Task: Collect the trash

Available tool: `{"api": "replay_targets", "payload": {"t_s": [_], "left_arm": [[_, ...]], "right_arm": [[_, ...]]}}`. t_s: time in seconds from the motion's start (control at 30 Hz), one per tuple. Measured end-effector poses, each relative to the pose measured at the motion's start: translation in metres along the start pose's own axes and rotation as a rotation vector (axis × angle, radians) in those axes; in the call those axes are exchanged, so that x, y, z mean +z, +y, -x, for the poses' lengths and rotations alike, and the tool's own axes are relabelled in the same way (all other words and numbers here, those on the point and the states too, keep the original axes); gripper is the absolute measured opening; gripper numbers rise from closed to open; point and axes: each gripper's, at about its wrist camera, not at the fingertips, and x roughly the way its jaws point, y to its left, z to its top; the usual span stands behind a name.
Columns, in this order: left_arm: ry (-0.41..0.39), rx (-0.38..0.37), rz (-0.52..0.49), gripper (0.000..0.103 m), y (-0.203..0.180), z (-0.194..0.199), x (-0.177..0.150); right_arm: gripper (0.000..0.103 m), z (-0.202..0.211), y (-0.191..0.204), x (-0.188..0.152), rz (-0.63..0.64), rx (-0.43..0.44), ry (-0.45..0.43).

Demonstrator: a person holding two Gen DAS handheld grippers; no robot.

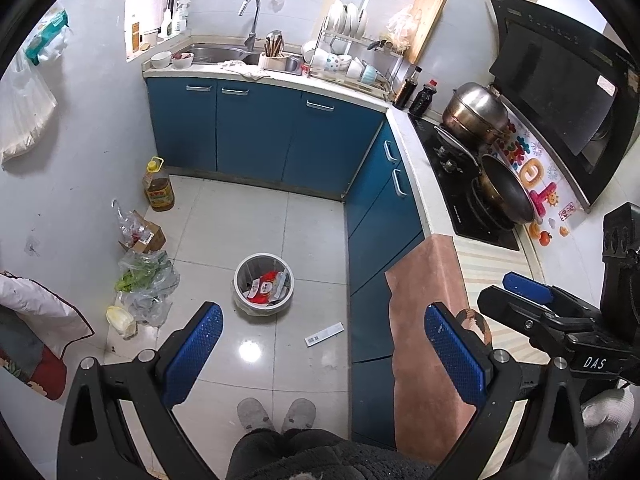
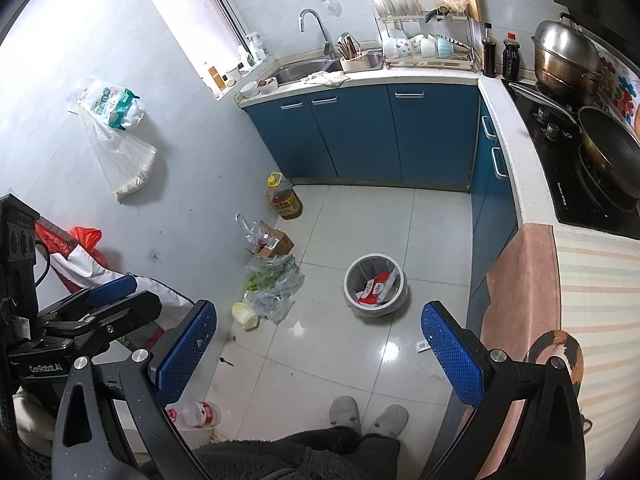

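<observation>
A grey trash bin (image 1: pixel 245 280) (image 2: pixel 354 280) stands on the tiled floor and holds red and white wrappers. A white paper strip (image 1: pixel 324 334) lies on the floor to the right of the bin; in the right wrist view the strip (image 2: pixel 421 346) peeks out beside a blue fingertip. An empty plastic bottle (image 2: pixel 196 414) lies near the left finger in that view. My left gripper (image 1: pixel 324 354) hangs open well above the floor, nothing between its blue pads. My right gripper (image 2: pixel 320 348) is likewise open and empty, beside the left one.
Blue cabinets (image 1: pixel 260 132) line the back and right. A pink towel (image 1: pixel 424 320) hangs off the counter by the stove (image 1: pixel 460 184). An oil bottle (image 1: pixel 158 186), a cardboard box (image 1: pixel 146 236) and plastic bags of greens (image 1: pixel 146 280) sit along the left wall. A person's slippers (image 1: pixel 276 412) are below.
</observation>
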Motion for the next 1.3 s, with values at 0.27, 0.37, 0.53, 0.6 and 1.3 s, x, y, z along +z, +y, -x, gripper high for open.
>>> {"api": "replay_targets", "payload": {"t_s": [0.27,0.37,0.53,0.6,1.3], "left_arm": [[0.006,-0.017,0.002,0.103,-0.0007,0.0023,0.0022],[0.007,-0.018,0.003,0.103,-0.0006,0.0026,0.0024],[0.008,-0.018,0.003,0.103,-0.0004,0.0025,0.0022],[0.009,-0.019,0.002,0.103,-0.0005,0.0029,0.0021],[0.006,-0.019,0.004,0.103,-0.0033,0.0025,-0.0035]], "right_arm": [[0.103,0.0008,0.0019,-0.0053,0.008,0.008,0.013],[0.103,0.0016,0.0026,-0.0055,0.008,0.010,0.015],[0.103,0.0020,0.0021,-0.0049,0.005,0.010,0.018],[0.103,0.0020,0.0021,-0.0047,0.005,0.010,0.017],[0.103,0.0020,0.0040,-0.0077,0.008,0.015,0.024]]}}
